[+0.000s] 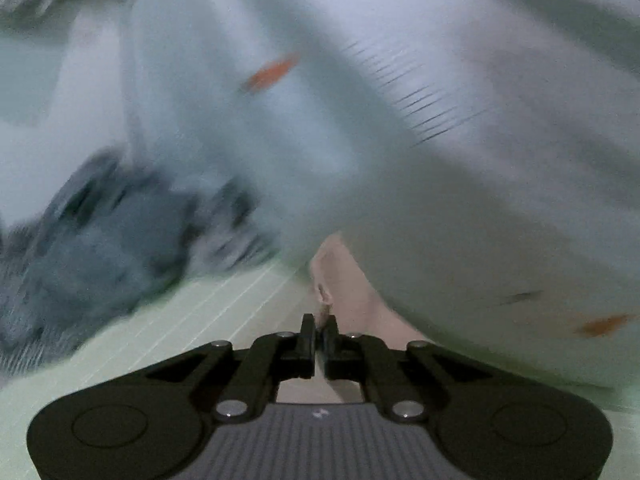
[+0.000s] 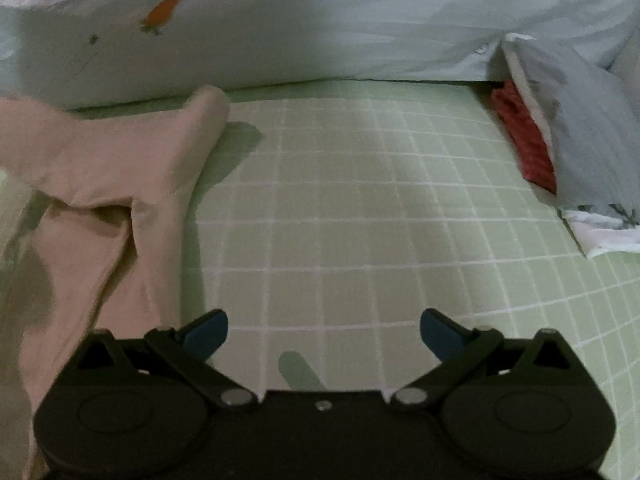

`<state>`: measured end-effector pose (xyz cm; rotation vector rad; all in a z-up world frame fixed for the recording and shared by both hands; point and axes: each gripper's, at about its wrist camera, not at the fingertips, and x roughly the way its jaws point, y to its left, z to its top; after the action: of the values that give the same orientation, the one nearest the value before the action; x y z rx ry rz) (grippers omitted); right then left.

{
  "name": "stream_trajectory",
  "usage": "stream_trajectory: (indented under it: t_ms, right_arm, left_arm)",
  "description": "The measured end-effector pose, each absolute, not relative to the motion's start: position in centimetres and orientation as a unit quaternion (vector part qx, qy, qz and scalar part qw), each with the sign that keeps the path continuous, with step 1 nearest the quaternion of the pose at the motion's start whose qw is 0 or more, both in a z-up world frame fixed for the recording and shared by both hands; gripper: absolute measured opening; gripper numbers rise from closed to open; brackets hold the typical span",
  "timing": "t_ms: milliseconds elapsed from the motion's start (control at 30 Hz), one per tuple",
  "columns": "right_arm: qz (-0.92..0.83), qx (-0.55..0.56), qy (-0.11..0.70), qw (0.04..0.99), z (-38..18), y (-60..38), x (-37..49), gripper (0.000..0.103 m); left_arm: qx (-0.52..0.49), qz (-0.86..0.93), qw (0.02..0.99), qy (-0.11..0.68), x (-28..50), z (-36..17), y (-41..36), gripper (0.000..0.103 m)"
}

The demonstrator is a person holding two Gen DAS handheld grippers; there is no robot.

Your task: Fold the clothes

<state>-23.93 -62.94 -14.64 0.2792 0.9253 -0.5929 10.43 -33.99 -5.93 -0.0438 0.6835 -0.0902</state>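
Left tool (image 1: 319,330) pinching crumpled beige garment (image 2: 100,160), partly lifted.

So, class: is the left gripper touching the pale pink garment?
Touching. In the left wrist view the left gripper is shut on an edge of the pale pink garment.

pink garment (image 2: 100,168) | crumpled, part lifted, bunched folds | lay on green checked sheet (image 2: 360,200), beside pale pillow (image 2: 280,32)
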Motion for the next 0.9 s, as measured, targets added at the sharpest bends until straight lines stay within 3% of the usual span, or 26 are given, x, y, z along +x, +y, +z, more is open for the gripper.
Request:
stream_trajectory:
  t_ms: [167, 367, 733, 900]
  right_arm:
    - [-0.282, 0.129, 0.44, 0.843, -14.2, -61.3, -24.5, 0.103]
    - [-0.283, 0.138, 0.424, 0.849, -14.1, -60.9, -26.3, 0.103]
    - [-0.16, 0.131, 0.44, 0.874, -15.3, -59.3, -30.1, 0.103]
    - [-0.124, 0.146, 0.452, 0.871, -16.4, -58.3, -30.6, 0.093]
  left_arm:
    - [-0.022, -0.017, 0.924, 0.381, 10.2, -9.3, -31.6, 0.065]
    - [-0.01, -0.071, 0.907, 0.415, 3.2, -9.8, -32.5, 0.084]
    - [0.032, -0.121, 0.896, 0.427, -10.3, -8.8, -35.6, 0.087]
    - [0.062, -0.114, 0.887, 0.443, -14.4, -9.2, -34.8, 0.087]
